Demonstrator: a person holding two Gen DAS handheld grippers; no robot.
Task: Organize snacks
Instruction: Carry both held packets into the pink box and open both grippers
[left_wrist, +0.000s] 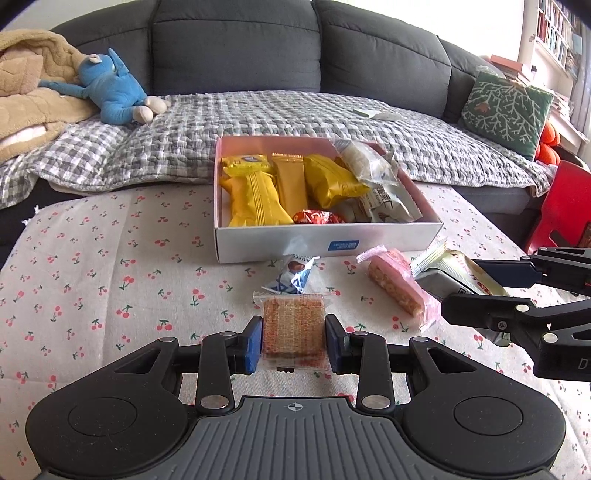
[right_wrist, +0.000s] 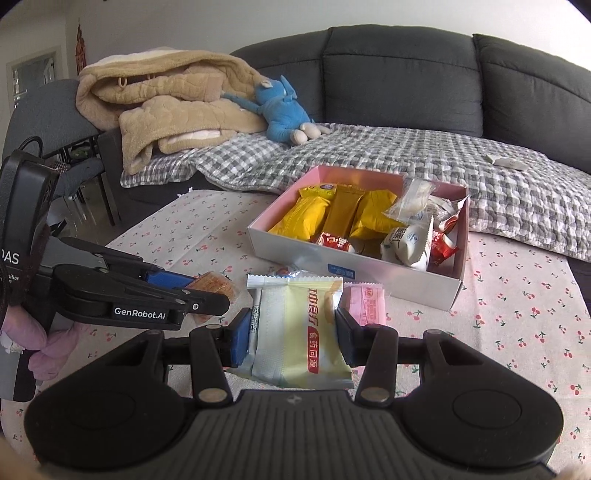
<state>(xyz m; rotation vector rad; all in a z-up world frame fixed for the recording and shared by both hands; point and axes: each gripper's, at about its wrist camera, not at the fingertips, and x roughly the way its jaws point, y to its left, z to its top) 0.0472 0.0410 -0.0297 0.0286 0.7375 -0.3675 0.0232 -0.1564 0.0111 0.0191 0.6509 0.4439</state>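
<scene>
The left gripper (left_wrist: 293, 343) has its fingers (left_wrist: 253, 345) closed narrow on a clear-wrapped brown cracker packet (left_wrist: 294, 332), which sits squarely between the two blue pads and sticks out past their tips. Just beyond those tips lies a small blue-and-white candy (left_wrist: 295, 275) on the cherry-print worktop (left_wrist: 92, 280), and to their right a pink wafer packet (left_wrist: 397, 288).

The right gripper (right_wrist: 291, 334) clamps a pale yellow-green snack packet (right_wrist: 299, 332) between its fingers (right_wrist: 240, 338), the pads pressing on both side edges, the packet's far end reaching past the tips. Ahead of both pairs of fingers stands the open box (left_wrist: 258, 242), partly filled with yellow, white and red snacks.
</scene>
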